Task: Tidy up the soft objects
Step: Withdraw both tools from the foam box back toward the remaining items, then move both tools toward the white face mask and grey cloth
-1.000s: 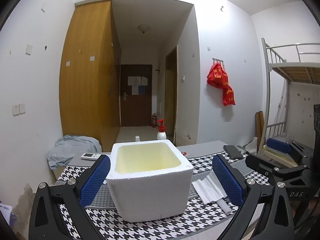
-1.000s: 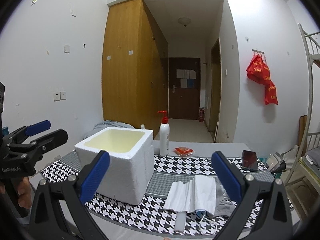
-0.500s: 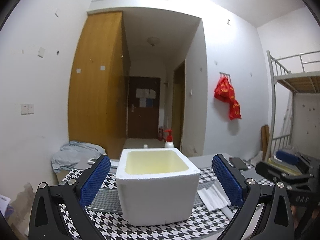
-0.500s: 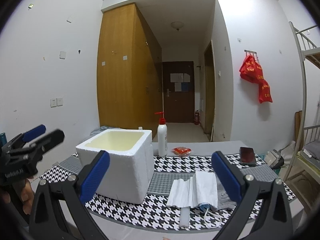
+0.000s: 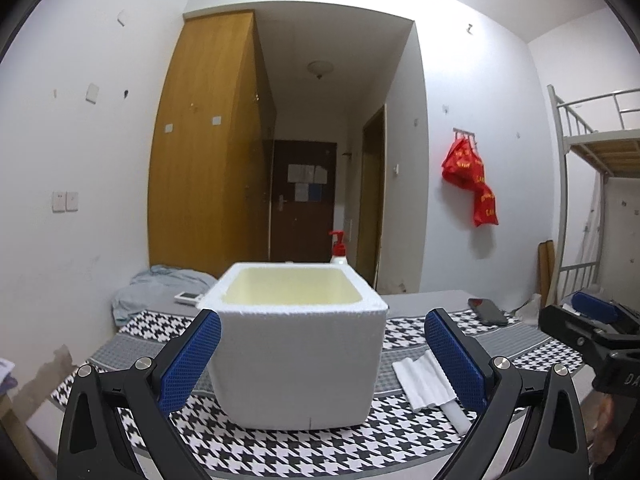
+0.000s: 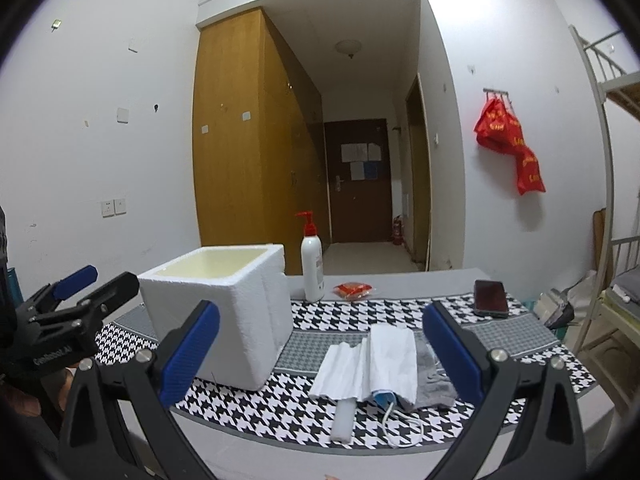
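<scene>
Dropping lower than a second before, both views showed the foam box [image 5: 298, 344] nearer. The left gripper [image 5: 322, 354] and right gripper [image 6: 320, 354] were spread wide and empty; the soft pile [image 6: 384, 364] lay untouched beside the box, so sorting had not begun.

We see an open, empty white foam box [image 6: 224, 312] upright at nine o'clock; at five o'clock lie folded white cloths [image 6: 368, 364] overlapping a grey one [image 6: 434, 380].
</scene>
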Demonstrator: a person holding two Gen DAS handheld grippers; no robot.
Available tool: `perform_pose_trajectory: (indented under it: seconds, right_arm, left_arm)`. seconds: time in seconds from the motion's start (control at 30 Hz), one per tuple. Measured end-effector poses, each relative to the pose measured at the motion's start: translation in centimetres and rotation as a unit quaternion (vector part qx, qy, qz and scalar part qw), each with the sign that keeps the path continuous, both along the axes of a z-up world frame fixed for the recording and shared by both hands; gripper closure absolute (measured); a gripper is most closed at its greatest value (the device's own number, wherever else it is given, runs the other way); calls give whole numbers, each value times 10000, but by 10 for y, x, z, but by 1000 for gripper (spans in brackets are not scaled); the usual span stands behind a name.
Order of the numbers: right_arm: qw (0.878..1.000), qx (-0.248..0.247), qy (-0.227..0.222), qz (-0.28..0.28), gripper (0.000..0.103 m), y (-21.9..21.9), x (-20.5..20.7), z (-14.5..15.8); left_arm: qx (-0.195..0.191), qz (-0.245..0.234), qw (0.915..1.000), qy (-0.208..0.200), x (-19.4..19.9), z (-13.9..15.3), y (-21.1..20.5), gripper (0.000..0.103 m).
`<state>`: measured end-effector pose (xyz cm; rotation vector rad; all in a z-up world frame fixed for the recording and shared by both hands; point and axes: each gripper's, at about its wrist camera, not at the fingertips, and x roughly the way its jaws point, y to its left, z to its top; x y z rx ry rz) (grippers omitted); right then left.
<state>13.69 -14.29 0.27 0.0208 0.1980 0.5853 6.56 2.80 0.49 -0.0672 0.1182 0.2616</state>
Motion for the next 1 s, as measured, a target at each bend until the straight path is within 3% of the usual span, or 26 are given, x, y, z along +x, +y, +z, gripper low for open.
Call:
perform_pose_trajectory:
  seconds: [0.13, 0.53, 1.0]
  right_arm:
    - [9999, -7, 161, -44, 0, -10, 12, -13]
    - [9961, 89, 630, -611, 0, -51, 38, -40]
    - [9887, -57, 997, -1119, 0, -90, 59, -59]
  left_arm:
    - [-96, -110, 9997, 180, 11, -12, -6, 1]
    - [97, -1150, 9911, 670, 58, -30, -54, 1]
    - [233, -1625, 9800, 1129, 102, -38, -88, 1]
